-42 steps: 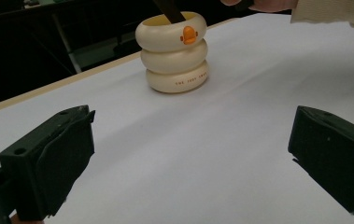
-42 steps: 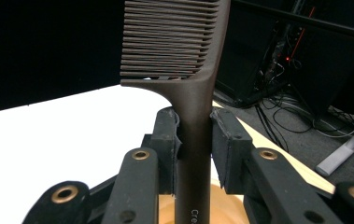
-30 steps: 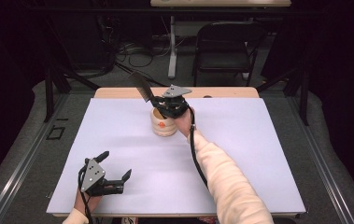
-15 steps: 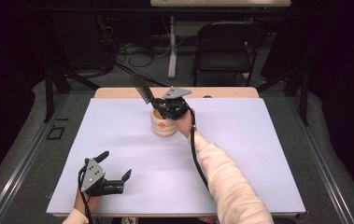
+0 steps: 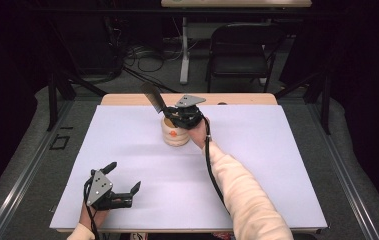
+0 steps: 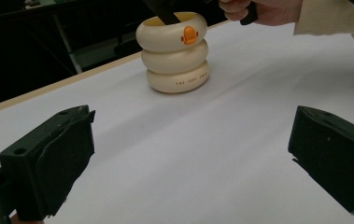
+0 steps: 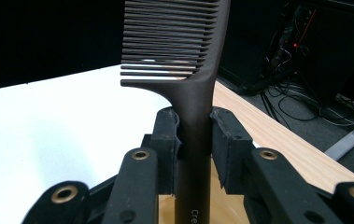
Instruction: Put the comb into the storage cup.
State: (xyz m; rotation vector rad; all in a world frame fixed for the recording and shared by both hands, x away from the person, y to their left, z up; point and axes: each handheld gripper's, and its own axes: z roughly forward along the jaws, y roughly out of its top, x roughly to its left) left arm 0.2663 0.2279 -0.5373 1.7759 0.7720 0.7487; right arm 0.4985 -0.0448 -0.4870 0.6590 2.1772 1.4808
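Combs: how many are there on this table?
1. The dark comb is clamped by its handle in the right gripper, standing in the cream ringed holder. Others inside the holder would be hidden.

A white-topped counter with a pale wooden far edge stands on grey carpet in a dim room with black surroundings, where a dark chair, a white post and tangled cables sit beyond it, and metal rails run along both sides.
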